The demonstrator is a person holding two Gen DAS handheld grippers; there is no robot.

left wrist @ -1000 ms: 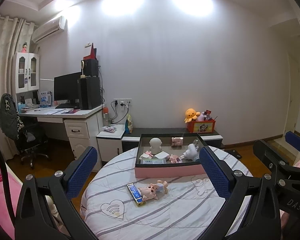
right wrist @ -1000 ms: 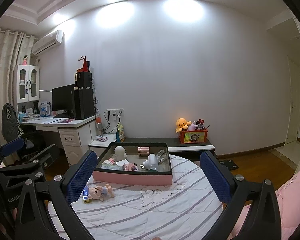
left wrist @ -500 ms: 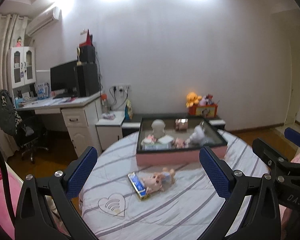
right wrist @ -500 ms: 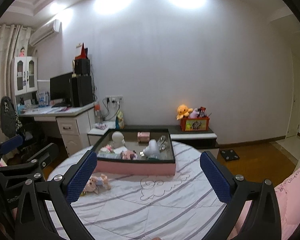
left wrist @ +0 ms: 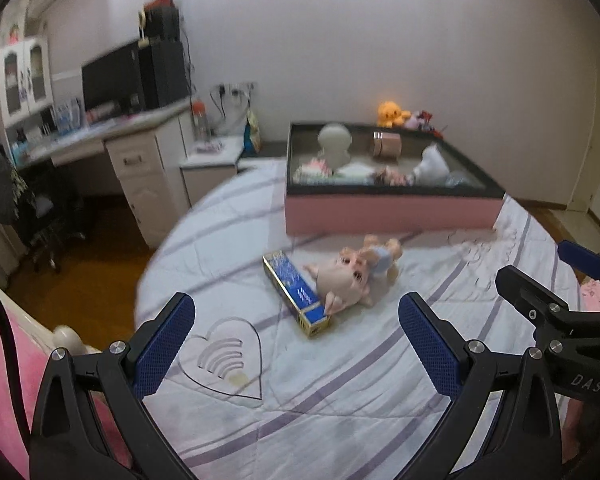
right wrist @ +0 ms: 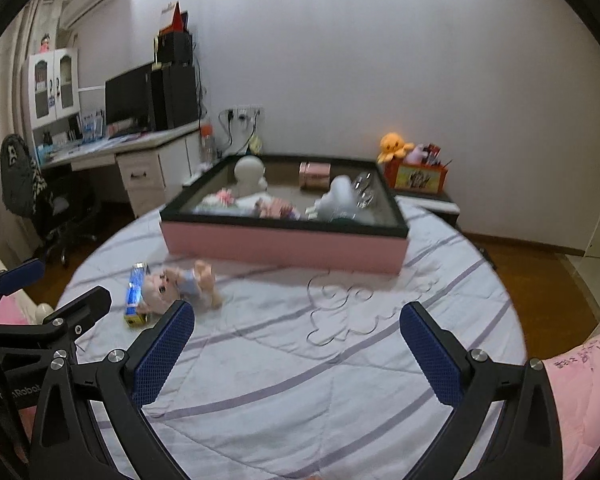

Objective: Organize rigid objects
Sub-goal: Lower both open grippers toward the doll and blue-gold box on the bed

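Both grippers hang low over the round bed, tilted down toward the quilt. The left gripper has its blue-padded fingers spread wide with nothing between them, aimed at the toys ahead. The right gripper is released just as wide and empty, above a bare stretch of the striped quilt, with the left one's black frame at its left edge.

Just past the left gripper lies a stitched heart pattern. Beyond it a blue and gold box lies flat, and a small pink doll lies on its side, its head touching the box's right edge. Nothing stands between the left fingers and this pair.

Farther on sits the pink tray with a dark rim, resting on the quilt. Inside are a white round-headed figure, a copper-coloured tin, a white plug-like piece and some smaller blurred items.

Behind the bed, a low shelf carries an orange plush octopus, and a desk with a monitor stands at the left wall.
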